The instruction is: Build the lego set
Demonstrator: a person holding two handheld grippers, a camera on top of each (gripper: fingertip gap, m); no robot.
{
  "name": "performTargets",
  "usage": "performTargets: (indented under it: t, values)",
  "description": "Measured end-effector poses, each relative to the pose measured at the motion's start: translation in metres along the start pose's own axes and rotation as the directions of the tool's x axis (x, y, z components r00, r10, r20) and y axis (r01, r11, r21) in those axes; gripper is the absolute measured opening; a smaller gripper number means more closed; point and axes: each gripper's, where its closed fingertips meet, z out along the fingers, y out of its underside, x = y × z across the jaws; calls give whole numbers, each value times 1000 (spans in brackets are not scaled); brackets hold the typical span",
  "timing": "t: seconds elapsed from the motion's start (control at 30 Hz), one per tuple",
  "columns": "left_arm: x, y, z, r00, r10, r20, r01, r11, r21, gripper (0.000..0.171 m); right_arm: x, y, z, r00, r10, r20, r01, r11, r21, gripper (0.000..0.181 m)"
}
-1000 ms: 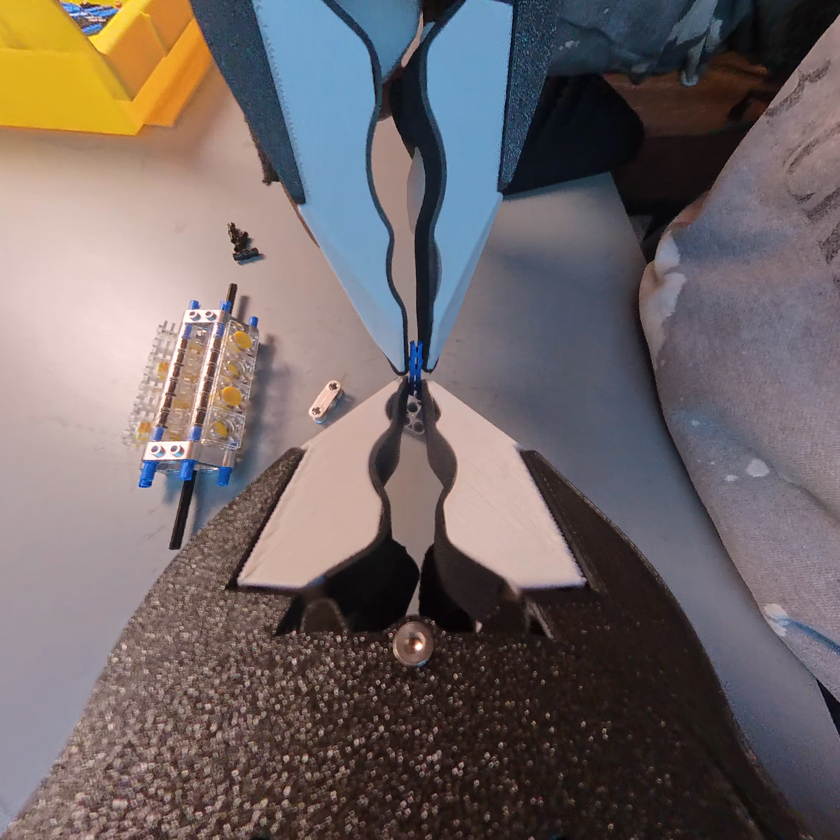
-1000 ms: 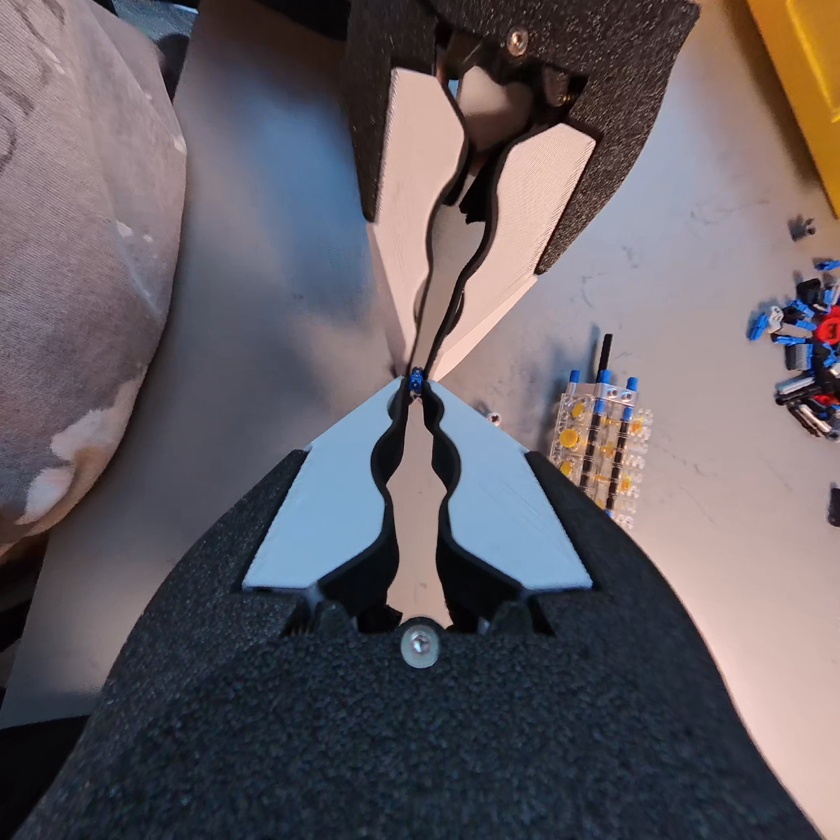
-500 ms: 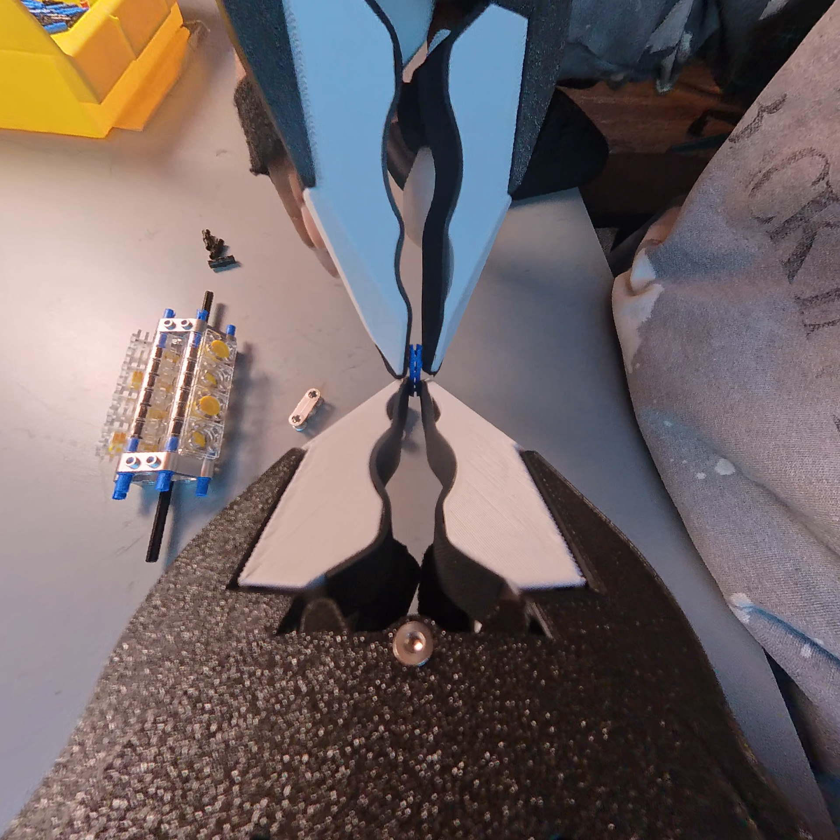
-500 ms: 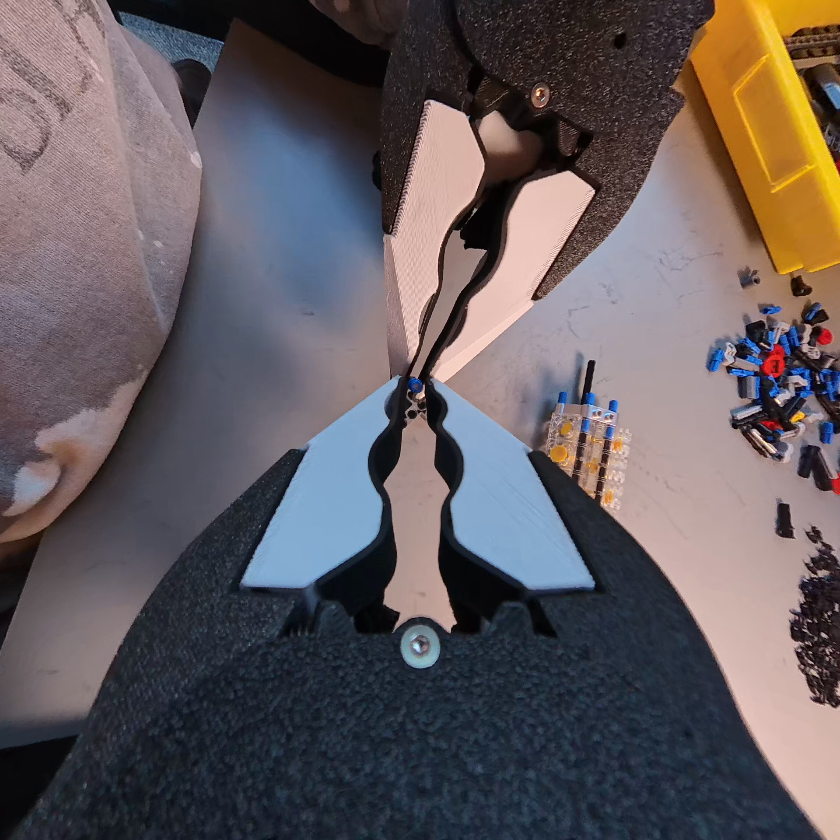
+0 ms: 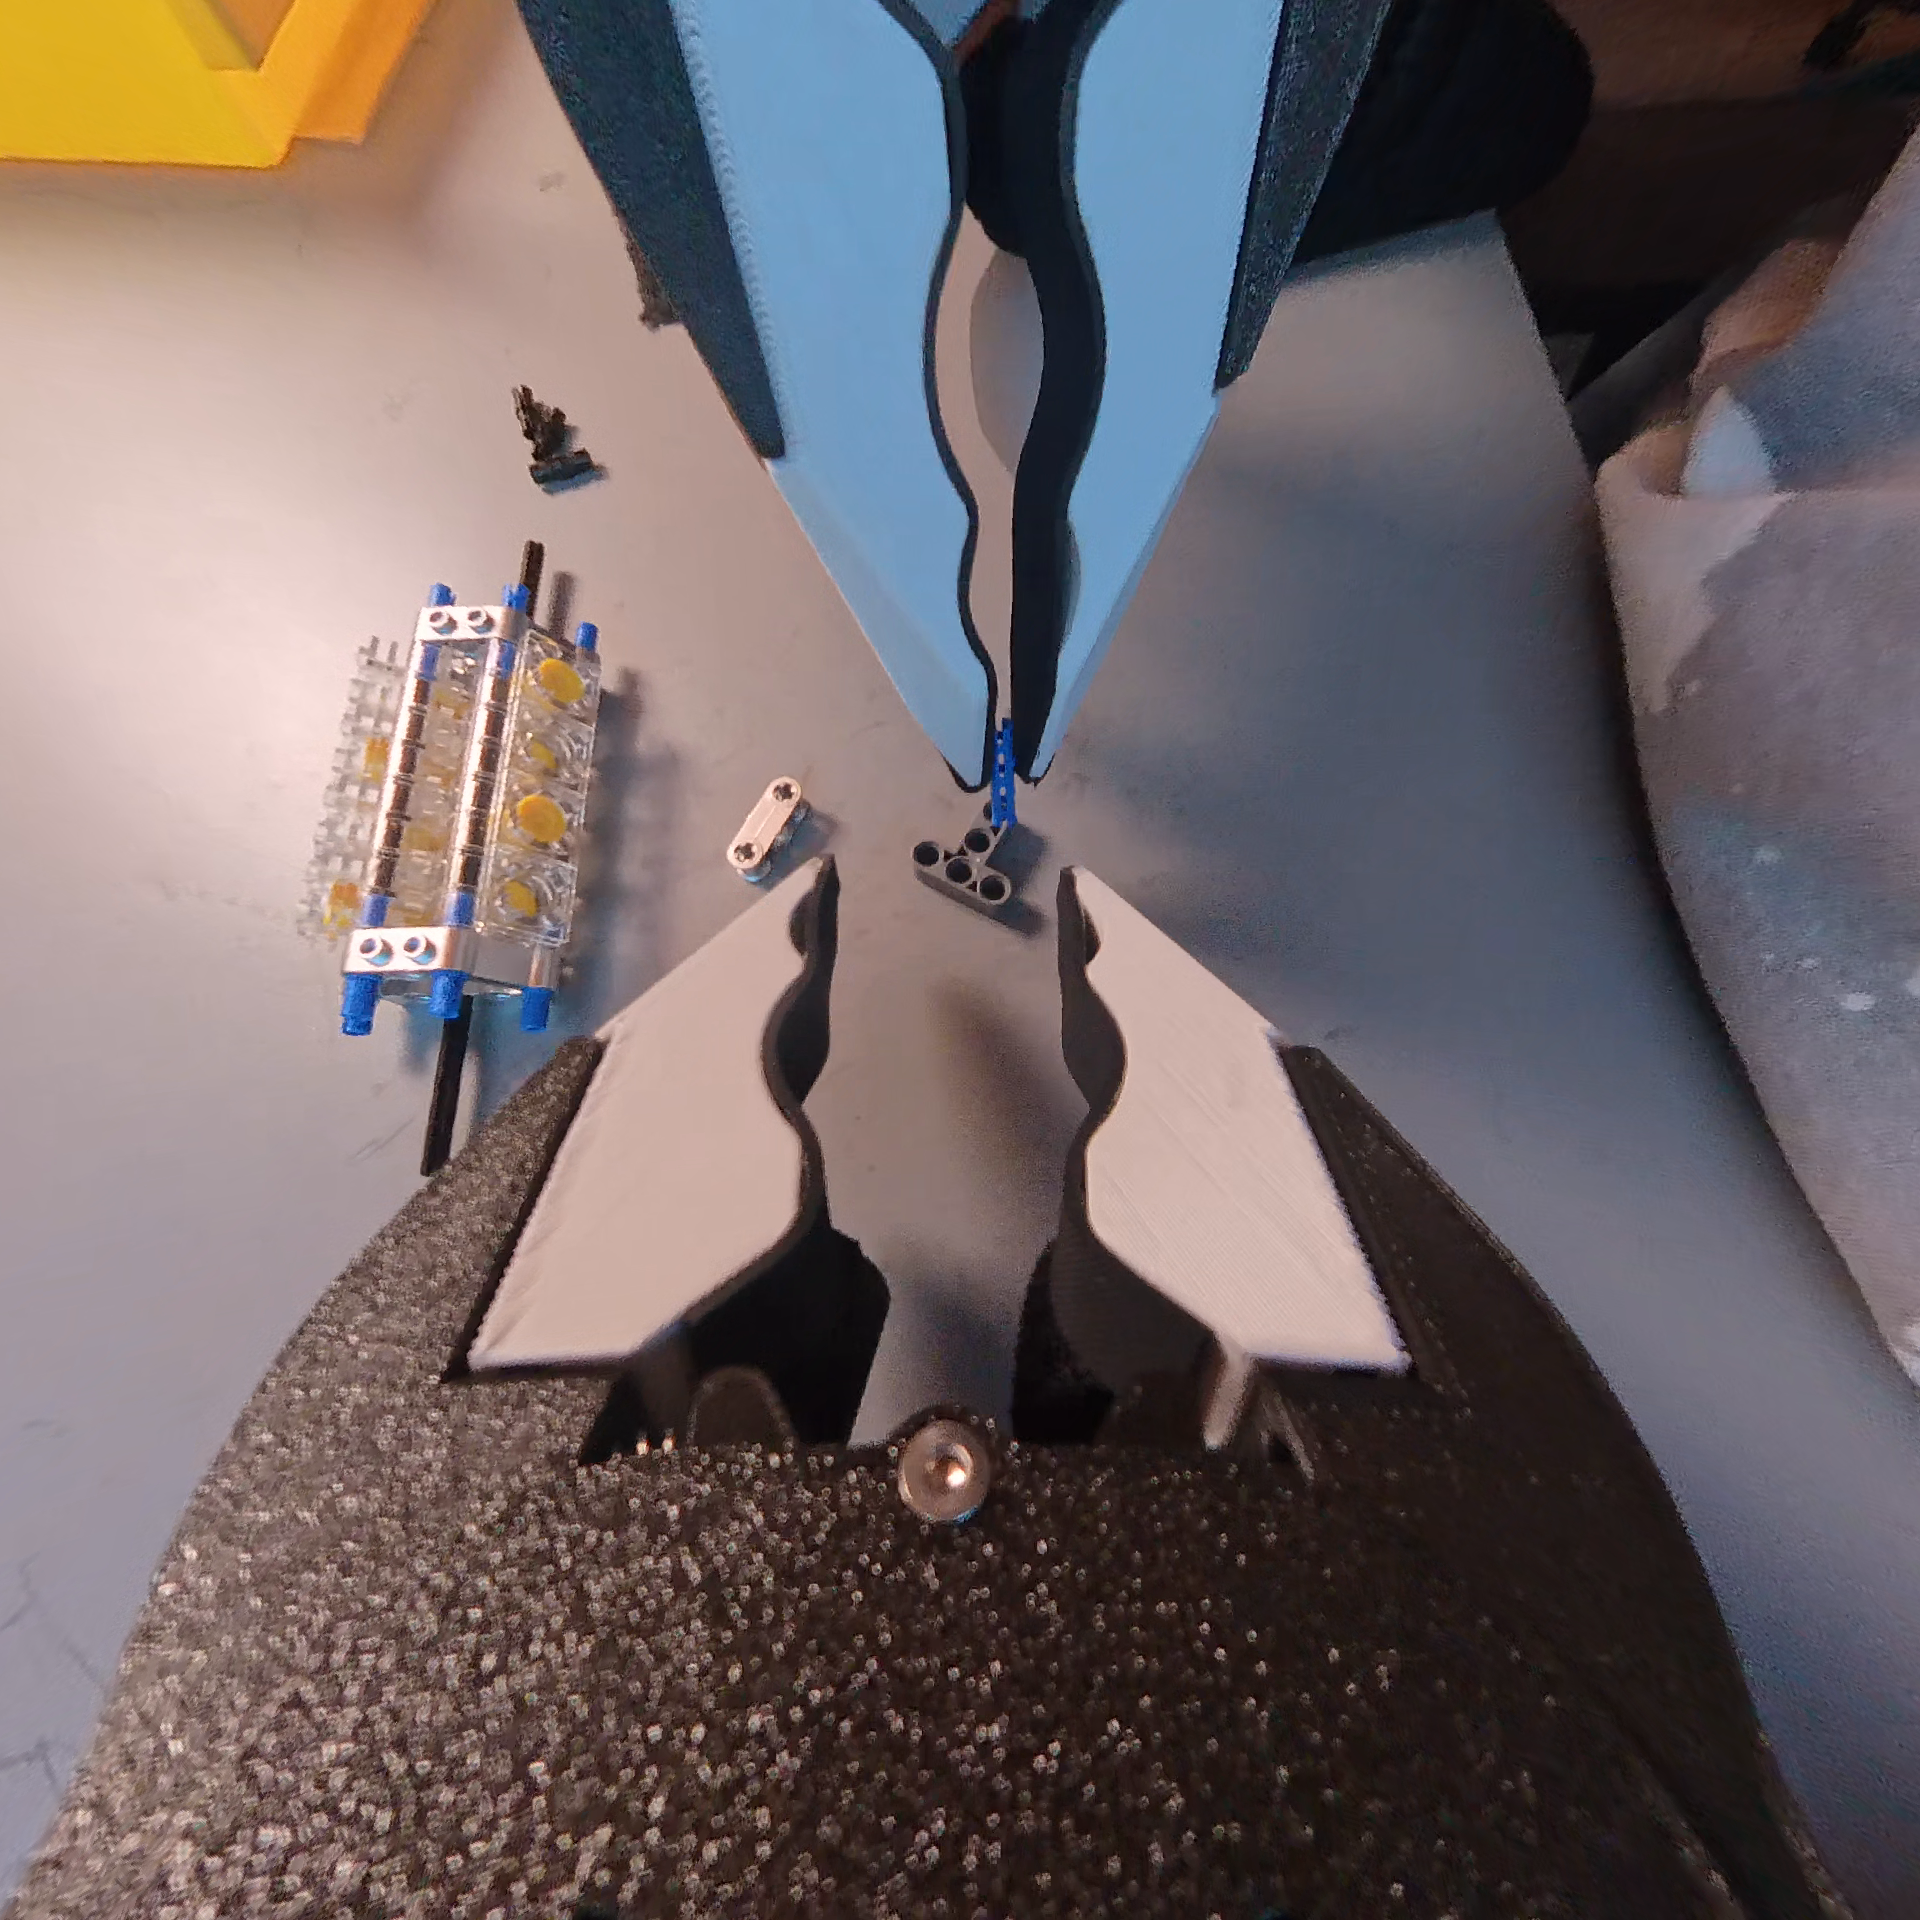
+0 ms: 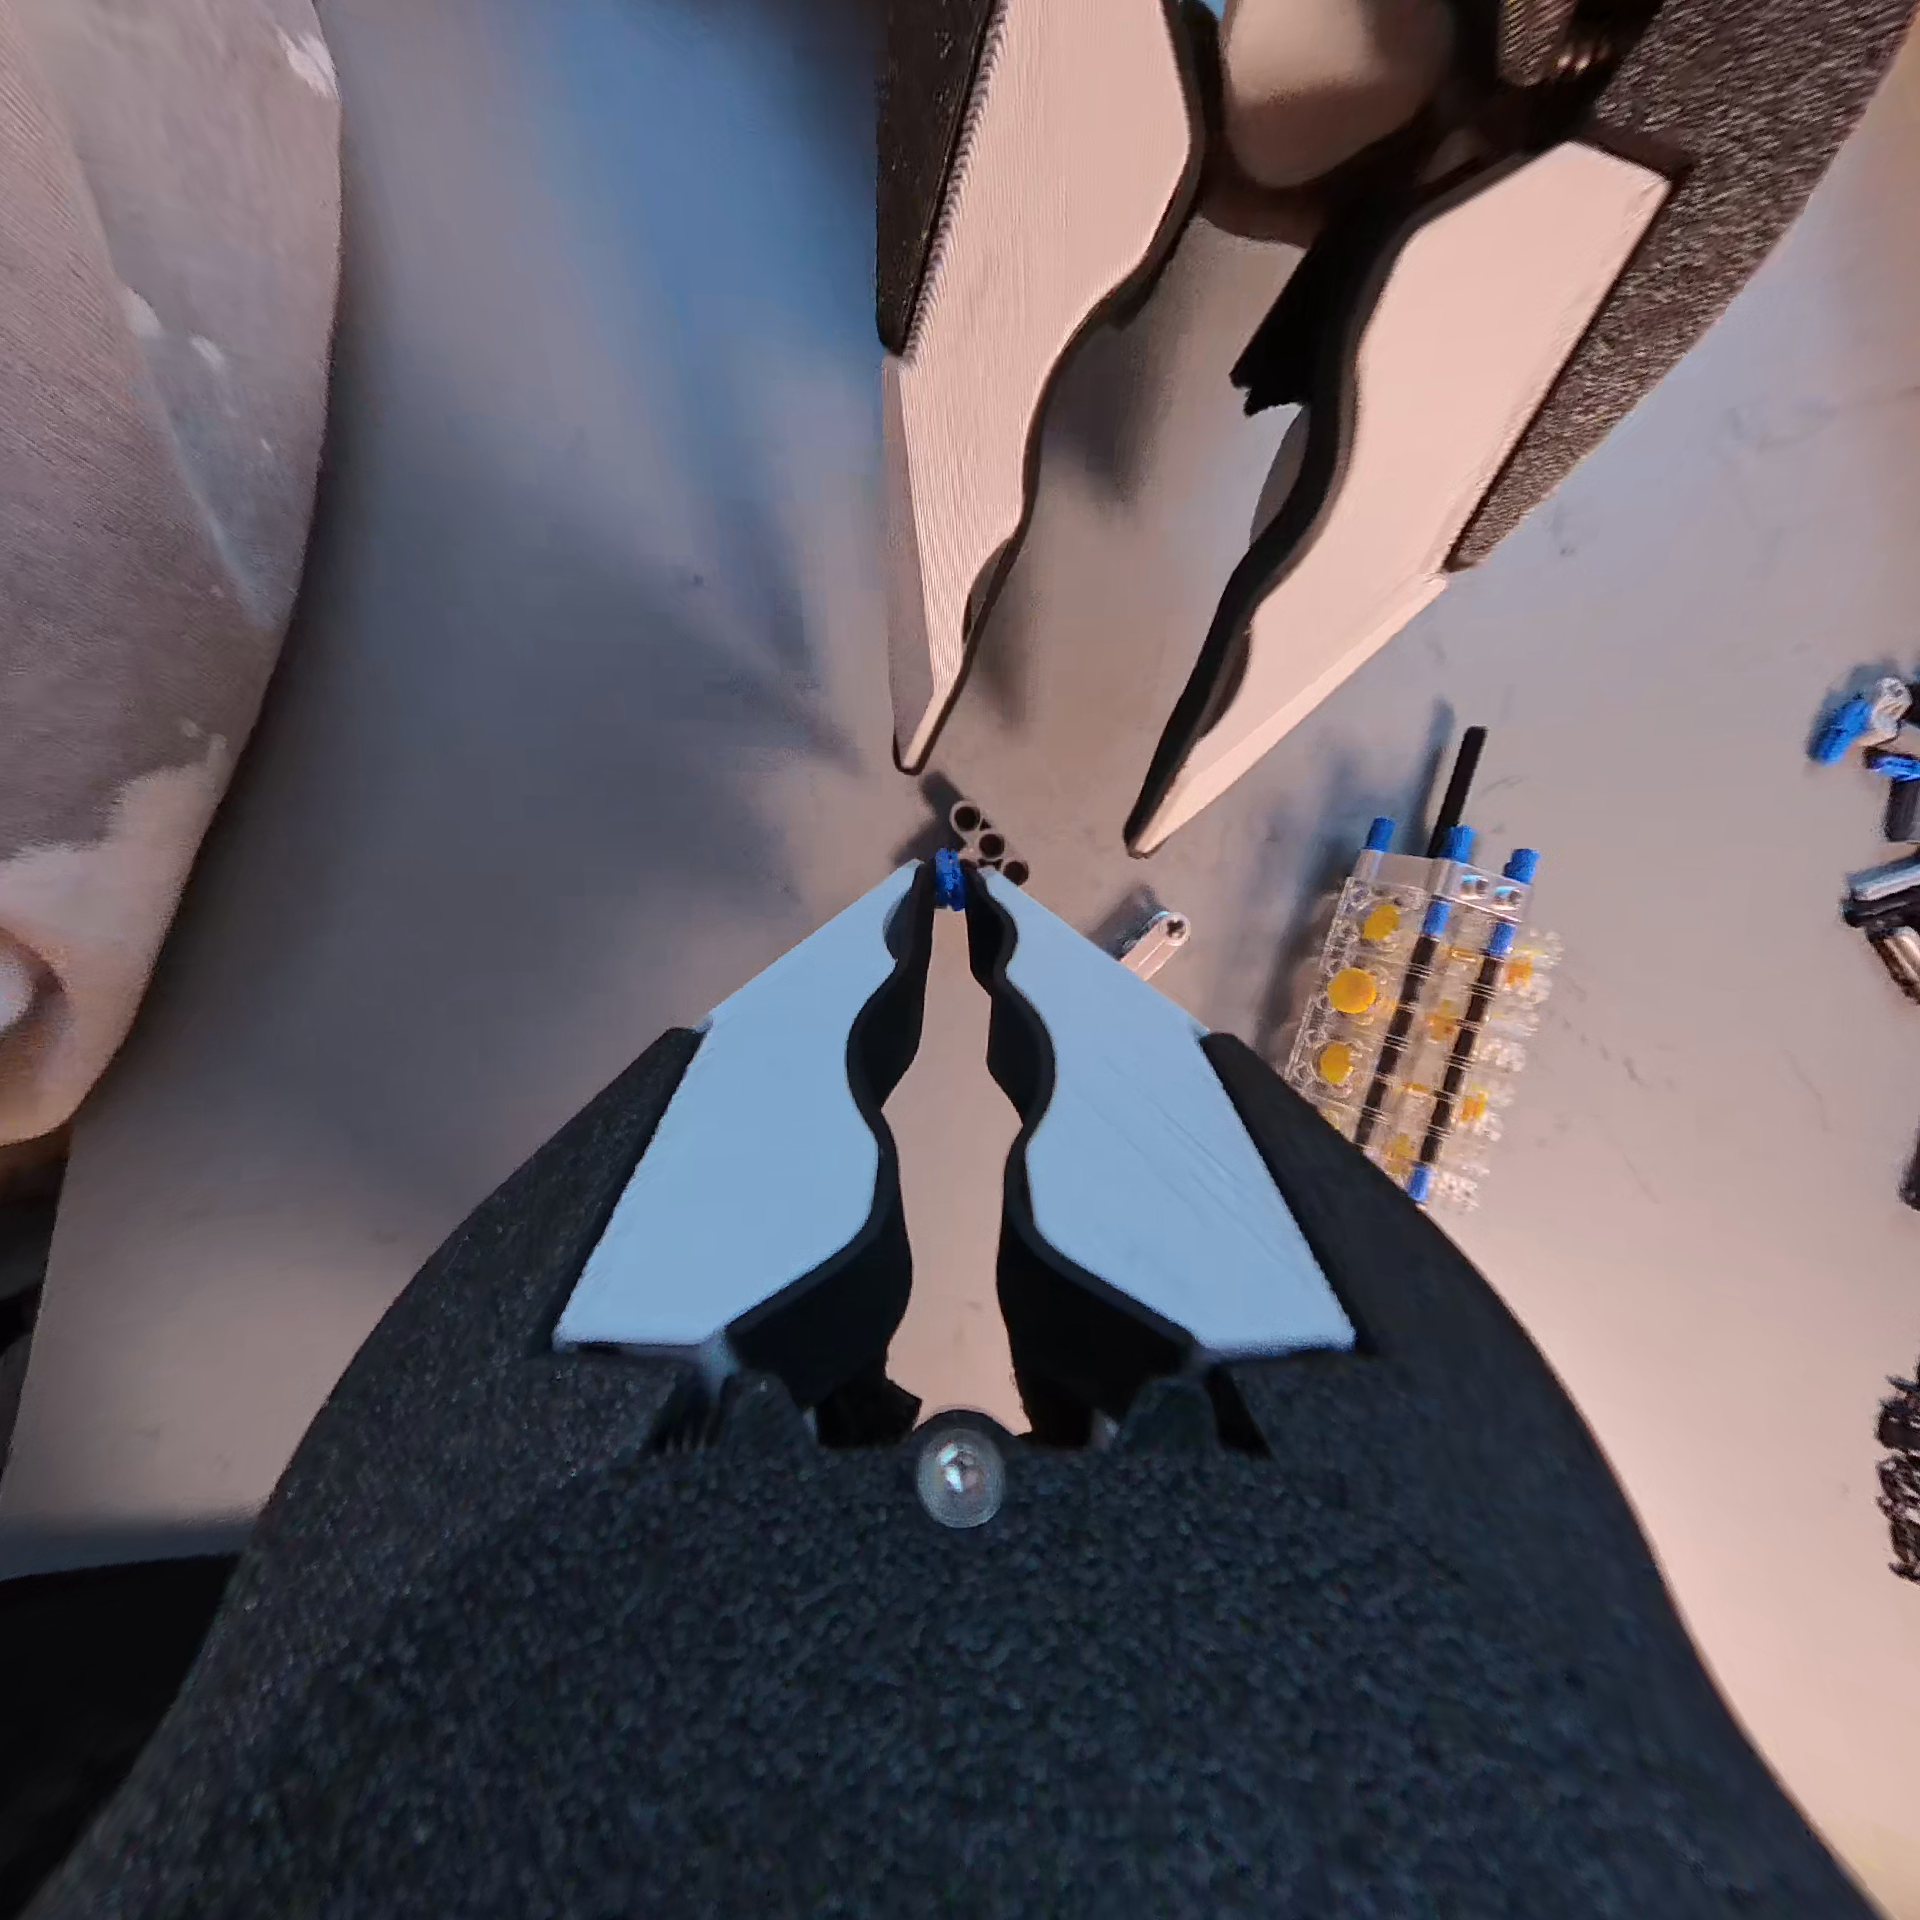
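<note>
- While the left gripper stands with its fingers spread wide and empty, the right gripper at its 12 o'clock pinches a blue pin.
- The pin's lower end is plugged into a grey L-shaped beam, which sits between the left fingertips.
- A small grey link lies at 10 o'clock; the transparent engine block lies farther out at 9 o'clock on the grey table.
</note>
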Motion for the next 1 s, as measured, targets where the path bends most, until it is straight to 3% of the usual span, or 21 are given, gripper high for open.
performTargets:
  t: [0.2, 0.53, 1.0]
  values:
    - [0, 9, 13, 1000, 9, -12, -10, 999, -36, 34, -2, 9, 8, 999, -18, 33, 21, 995, -99, 3]
    - [0, 12, 18, 1000, 19, 2, -18, 998, -62, 7, -3, 9, 10, 998, -47, 51, 55, 986, -159, 3]
    - [-1, 11, 19, 993, -106, 51, 112, 986, -121, 5, -3, 10, 10, 976, -215, 40, 216, 920, -327, 2]
